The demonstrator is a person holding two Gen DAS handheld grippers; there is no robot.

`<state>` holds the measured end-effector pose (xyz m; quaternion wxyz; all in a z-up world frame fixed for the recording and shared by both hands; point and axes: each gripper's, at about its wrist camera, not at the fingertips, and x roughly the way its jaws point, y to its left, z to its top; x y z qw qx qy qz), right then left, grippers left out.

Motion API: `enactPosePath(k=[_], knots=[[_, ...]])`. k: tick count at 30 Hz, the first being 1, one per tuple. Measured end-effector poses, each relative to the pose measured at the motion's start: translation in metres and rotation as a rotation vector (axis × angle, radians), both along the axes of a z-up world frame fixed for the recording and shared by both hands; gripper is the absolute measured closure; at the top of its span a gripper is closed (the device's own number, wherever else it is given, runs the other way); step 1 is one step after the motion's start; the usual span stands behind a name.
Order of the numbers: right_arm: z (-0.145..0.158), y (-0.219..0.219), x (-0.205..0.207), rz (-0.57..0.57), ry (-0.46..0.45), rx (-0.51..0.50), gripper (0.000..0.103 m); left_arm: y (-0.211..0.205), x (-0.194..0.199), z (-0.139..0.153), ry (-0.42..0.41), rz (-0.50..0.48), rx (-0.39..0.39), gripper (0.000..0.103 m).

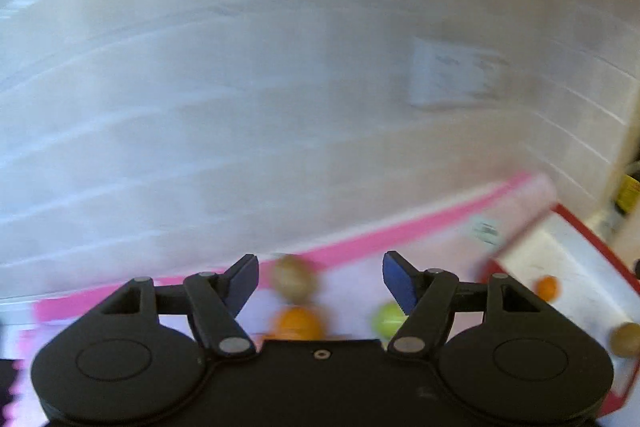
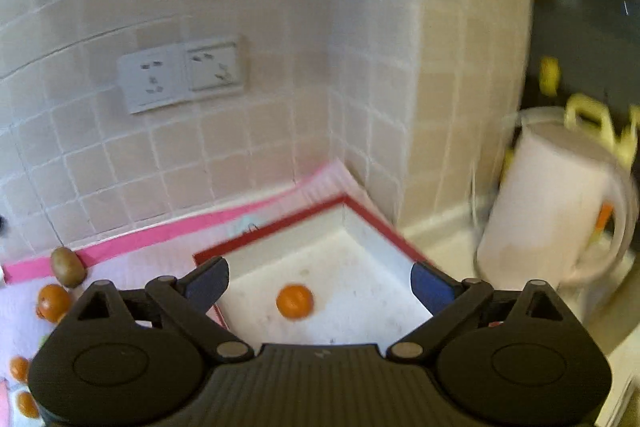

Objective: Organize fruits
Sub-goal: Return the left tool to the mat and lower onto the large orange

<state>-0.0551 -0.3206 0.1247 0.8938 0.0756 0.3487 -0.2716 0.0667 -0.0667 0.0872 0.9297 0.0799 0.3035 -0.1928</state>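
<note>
My left gripper (image 1: pixel 320 281) is open and empty above a pink mat (image 1: pixel 360 243). On the mat below it lie a brown kiwi (image 1: pixel 294 277), an orange (image 1: pixel 298 323) and a green fruit (image 1: pixel 388 319). My right gripper (image 2: pixel 320 285) is open and empty over a white tray with a red rim (image 2: pixel 360 267). One orange (image 2: pixel 295 301) lies in the tray between the jaws. The tray also shows in the left wrist view (image 1: pixel 576 267), with an orange (image 1: pixel 547 287) and a brown kiwi (image 1: pixel 626 339). On the mat at the left lie a kiwi (image 2: pixel 68 266) and several oranges (image 2: pixel 52 303).
A tiled wall with a double socket (image 2: pixel 182 77) stands behind the mat and forms a corner at the right. A white electric kettle (image 2: pixel 552 203) stands on the counter to the right of the tray.
</note>
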Motion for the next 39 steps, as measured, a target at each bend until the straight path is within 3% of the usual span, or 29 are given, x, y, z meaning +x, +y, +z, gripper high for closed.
enactPosePath(k=[4, 10, 14, 19, 21, 23, 28, 34, 39], knots=[[0.014, 0.030, 0.016, 0.113, -0.049, 0.072, 0.004, 0.056, -0.008, 0.022, -0.037, 0.090, -0.006, 0.021], [0.007, 0.069, 0.041, 0.241, -0.002, 0.176, 0.004, 0.115, -0.030, 0.029, -0.085, 0.163, 0.008, 0.021], [0.005, 0.098, 0.050, 0.303, 0.017, 0.180, 0.005, 0.139, -0.031, 0.024, -0.077, 0.171, -0.019, 0.021], [0.002, 0.117, 0.058, 0.348, 0.027, 0.219, 0.005, 0.136, -0.028, 0.012, -0.061, 0.128, -0.040, 0.021], [-0.009, 0.120, 0.062, 0.368, 0.055, 0.253, 0.006, 0.124, -0.023, 0.001, -0.029, 0.080, -0.036, 0.021], [-0.025, 0.121, 0.066, 0.392, 0.106, 0.304, 0.015, 0.114, -0.014, -0.013, 0.018, 0.038, -0.047, 0.021], [-0.069, 0.116, 0.072, 0.362, 0.202, 0.430, 0.027, 0.079, 0.034, -0.062, 0.186, -0.080, -0.103, 0.021], [-0.100, 0.120, 0.074, 0.368, 0.244, 0.453, 0.043, 0.053, 0.089, -0.118, 0.339, -0.172, -0.184, 0.021], [-0.111, 0.117, 0.084, 0.356, 0.223, 0.499, 0.044, 0.039, 0.116, -0.144, 0.399, -0.198, -0.189, 0.021]])
